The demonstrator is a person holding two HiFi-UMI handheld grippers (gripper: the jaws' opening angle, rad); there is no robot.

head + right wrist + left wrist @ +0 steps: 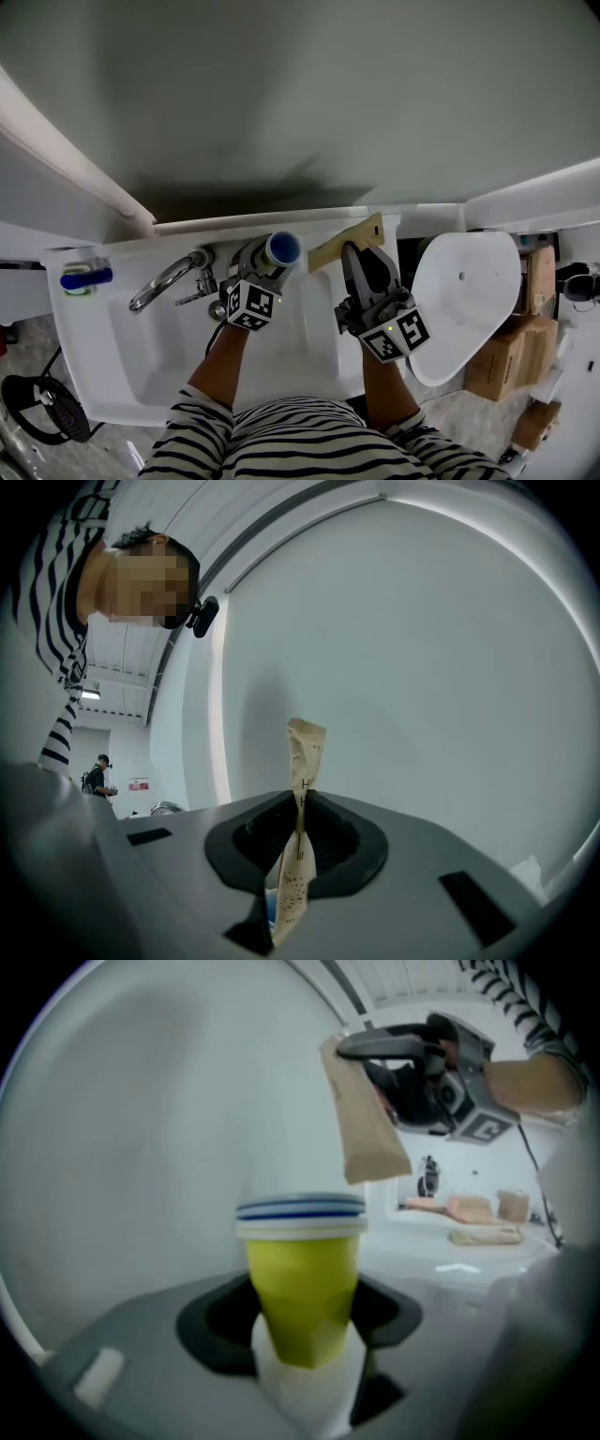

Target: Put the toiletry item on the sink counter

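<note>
Seen from above, a person in a striped top stands at a white sink (112, 370) with a gripper in each hand. The left gripper (267, 255) is clenched around the lower body of a yellow cup (283, 249). The cup stands roughly upright, its blue-and-white banded top facing up, above the back of the sink just right of the chrome faucet (167, 281). The right gripper (359, 255) pinches a flat tan paper packet (325, 252) tightly between nearly closed jaws. From that gripper's own view the packet stands on edge, its long axis upright and sticking out above and below the jaws. From above, the long axis runs across the jaws, roughly along the back ledge of the tabletop (141, 255) close to the grey wall (300, 94). Whether the packet touches the ledge cannot be told. A small blue item (84, 277) lies at the tabletop's far left corner.
</note>
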